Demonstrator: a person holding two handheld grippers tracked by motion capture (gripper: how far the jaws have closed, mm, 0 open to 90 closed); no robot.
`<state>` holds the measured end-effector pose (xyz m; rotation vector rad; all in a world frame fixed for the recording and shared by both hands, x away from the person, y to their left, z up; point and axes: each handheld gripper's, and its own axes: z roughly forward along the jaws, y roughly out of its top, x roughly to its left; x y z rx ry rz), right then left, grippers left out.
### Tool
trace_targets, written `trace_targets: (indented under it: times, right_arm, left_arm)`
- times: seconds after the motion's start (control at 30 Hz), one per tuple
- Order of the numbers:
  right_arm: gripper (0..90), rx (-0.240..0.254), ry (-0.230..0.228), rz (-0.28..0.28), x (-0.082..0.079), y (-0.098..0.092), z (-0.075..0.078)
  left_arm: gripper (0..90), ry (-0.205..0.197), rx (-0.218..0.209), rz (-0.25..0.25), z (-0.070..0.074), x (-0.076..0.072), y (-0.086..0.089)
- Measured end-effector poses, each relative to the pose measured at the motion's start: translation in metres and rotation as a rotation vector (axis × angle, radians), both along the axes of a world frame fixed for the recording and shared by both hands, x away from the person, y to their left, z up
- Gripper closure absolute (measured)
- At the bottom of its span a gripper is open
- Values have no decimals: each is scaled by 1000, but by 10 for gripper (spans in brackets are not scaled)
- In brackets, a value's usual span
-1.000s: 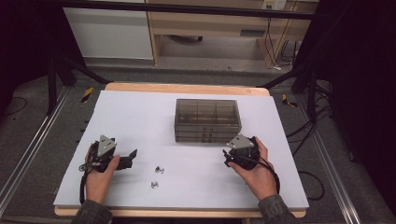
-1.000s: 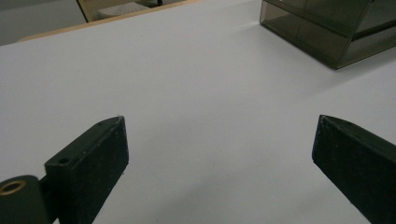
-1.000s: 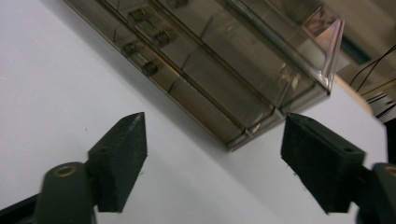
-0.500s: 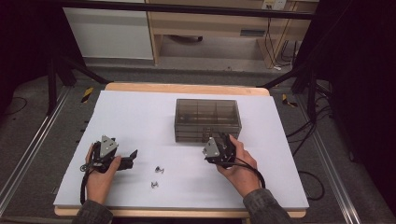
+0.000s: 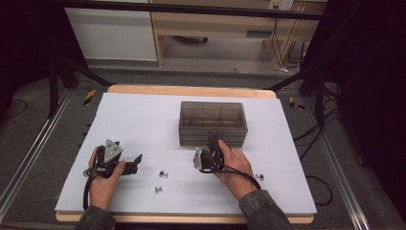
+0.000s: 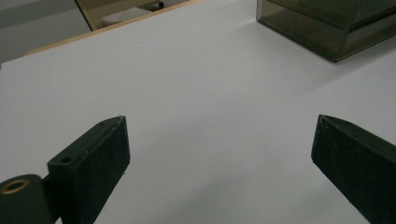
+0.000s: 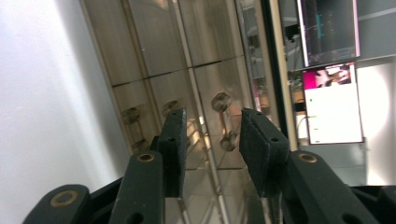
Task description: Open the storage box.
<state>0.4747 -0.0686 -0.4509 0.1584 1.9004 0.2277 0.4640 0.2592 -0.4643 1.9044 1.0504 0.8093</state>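
Right tongs point(image 5: 211, 139) are up against the near face of the smoky clear drawer box point(image 5: 213, 115), which sits mid-tabletop point(image 5: 139, 115), toward the far side. In the right gripper view the jaws stand part open, either side of a small drawer handle point(image 7: 223, 122) on the box front; the pads are not on it yet, with gaps both sides. Those jaws have just been closing, and nothing is pinched between them so far. Step in hand, as I read it: getting hold of a drawer pull to slide a drawer out. The next move calls for easing forward until the handle sits squarely between the pads, closing, then a straight pull toward the person without dragging the light box along. Left tongs point(image 5: 135, 162) rest low at the near left of the tabletop, jaws wide apart over bare white surface in the left gripper view, holding nothing. Small metal screws point(image 5: 163, 174) lie loose between the two hands, and another point(image 5: 259, 177) by the right wrist. Against a second ago: the right hand has come in from the near right of the tabletop to the box front, uncovering that screw by the wrist; left hand, box and the screws lie as they did.
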Motion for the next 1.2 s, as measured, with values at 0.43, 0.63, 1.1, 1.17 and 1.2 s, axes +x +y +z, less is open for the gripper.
trace_targets:
  times: [0.43, 0.63, 1.1, 1.17, 1.2]
  right_arm:
    - [731, -86, -52, 17, 9, 4, -10]
    - [746, -101, -72, 21, 11, 4, -12]
    - [810, -127, -100, 18, 9, 5, -12]
    - [810, -127, -100, 20, 6, 6, -12]
    - [810, -134, -100, 20, 4, 6, -12]
  left_arm:
    - [43, -7, -1, -11, 1, -1, -1]
    - [43, -7, -2, -13, 1, -1, -1]
    - [45, -4, -2, -17, 1, -1, -1]
    - [45, -3, -1, -17, 1, -1, -1]
    - [45, -2, 0, -18, 1, -1, -1]
